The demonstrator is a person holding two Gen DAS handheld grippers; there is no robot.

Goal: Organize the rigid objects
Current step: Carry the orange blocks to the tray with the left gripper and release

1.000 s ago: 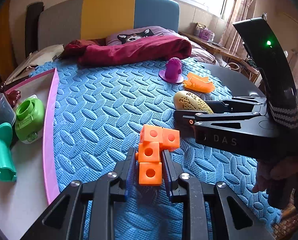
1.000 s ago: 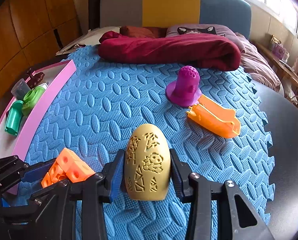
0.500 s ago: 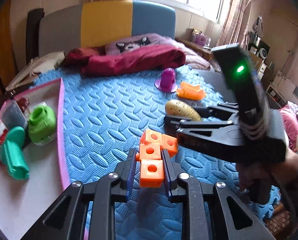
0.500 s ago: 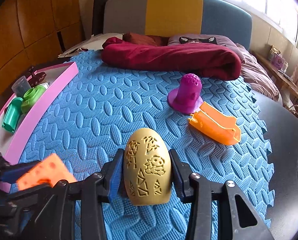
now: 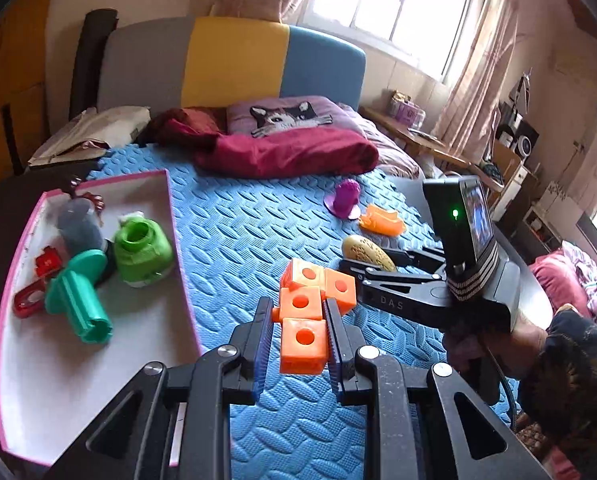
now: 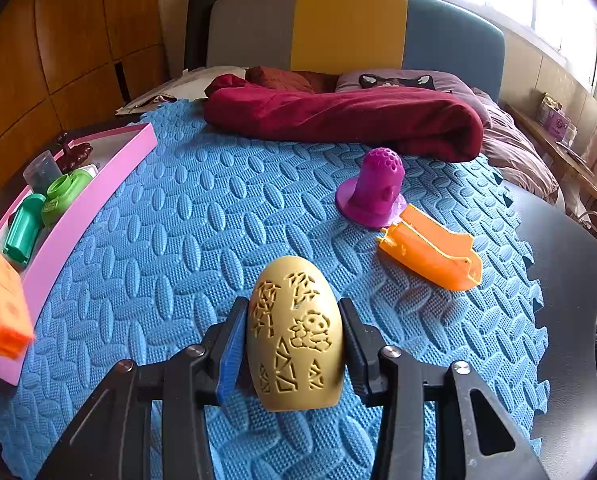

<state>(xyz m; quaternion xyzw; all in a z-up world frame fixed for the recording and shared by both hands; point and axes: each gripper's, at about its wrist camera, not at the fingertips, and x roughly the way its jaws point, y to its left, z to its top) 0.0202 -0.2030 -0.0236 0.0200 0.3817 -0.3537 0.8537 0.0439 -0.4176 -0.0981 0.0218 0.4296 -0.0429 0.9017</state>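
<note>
Left wrist view: your left gripper (image 5: 298, 340) clamps orange cube cluster (image 5: 312, 312), lower centre, bound for pink tray (image 5: 98, 380) | right gripper (image 6: 290, 344) grips gold carved egg (image 6: 295, 334) for sorting.

Left gripper (image 5: 298, 340) clamped on orange blocks (image 5: 303, 330), held aloft — fingers pointing forward. Right gripper (image 6: 292, 344) just right of the blocks, pinching an egg (image 6: 295, 334) — bare hand (image 5: 538, 344) wrapped round its handle.
</note>
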